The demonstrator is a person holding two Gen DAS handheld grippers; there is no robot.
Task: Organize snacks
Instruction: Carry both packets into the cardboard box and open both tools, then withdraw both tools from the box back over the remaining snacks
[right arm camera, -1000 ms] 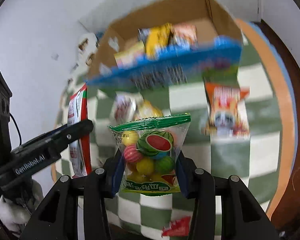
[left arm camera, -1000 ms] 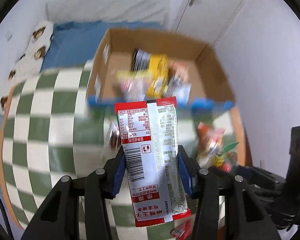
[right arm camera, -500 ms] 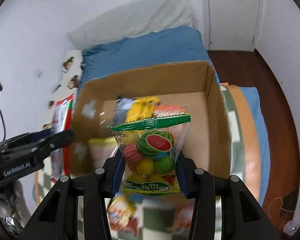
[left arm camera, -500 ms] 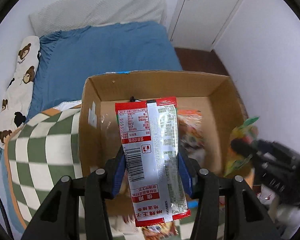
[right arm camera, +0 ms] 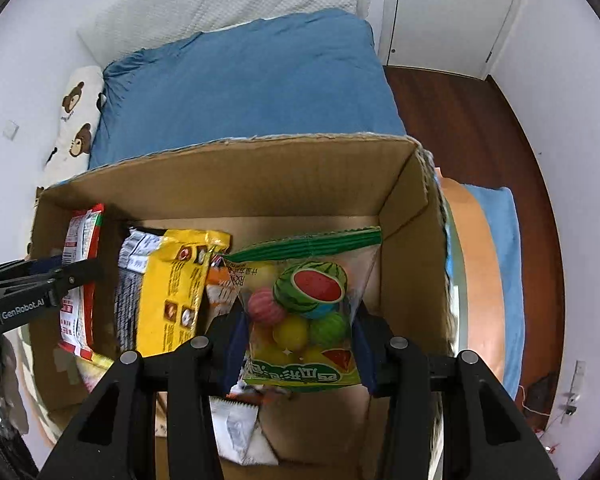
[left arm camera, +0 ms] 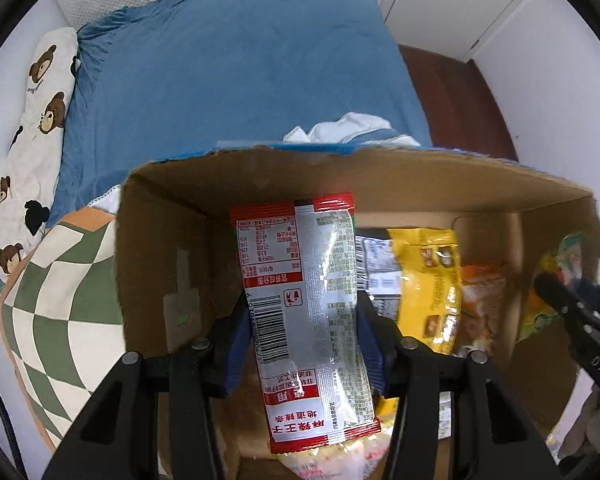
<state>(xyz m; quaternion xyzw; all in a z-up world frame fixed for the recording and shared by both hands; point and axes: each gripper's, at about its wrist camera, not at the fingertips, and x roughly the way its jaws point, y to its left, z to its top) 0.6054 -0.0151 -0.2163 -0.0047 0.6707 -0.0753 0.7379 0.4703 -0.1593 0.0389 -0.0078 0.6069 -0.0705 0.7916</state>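
Note:
My left gripper [left arm camera: 302, 328] is shut on a red-and-silver snack packet [left arm camera: 296, 248], held upright over the left part of an open cardboard box [left arm camera: 380, 176]. My right gripper [right arm camera: 300, 340] is shut on a clear bag of fruit-shaped candy [right arm camera: 308, 292] with a green top, over the right part of the same box [right arm camera: 260, 176]. Inside the box lie a yellow packet [right arm camera: 176, 288], a dark-and-silver packet [right arm camera: 132, 256] and an orange one [left arm camera: 480, 304]. The right wrist view shows the left gripper [right arm camera: 40, 280] with its red packet [right arm camera: 80, 260] at the box's left wall.
The box stands on a green-and-white checked cloth [left arm camera: 60, 300]. Behind it is a bed with a blue sheet [left arm camera: 240, 80] and a bear-print pillow [left arm camera: 40, 100]. Dark wooden floor [right arm camera: 480, 120] and white doors lie to the right.
Both grippers have travelled forward from above the checked cloth to over the box, and now point down into it. Each still grips its packet.

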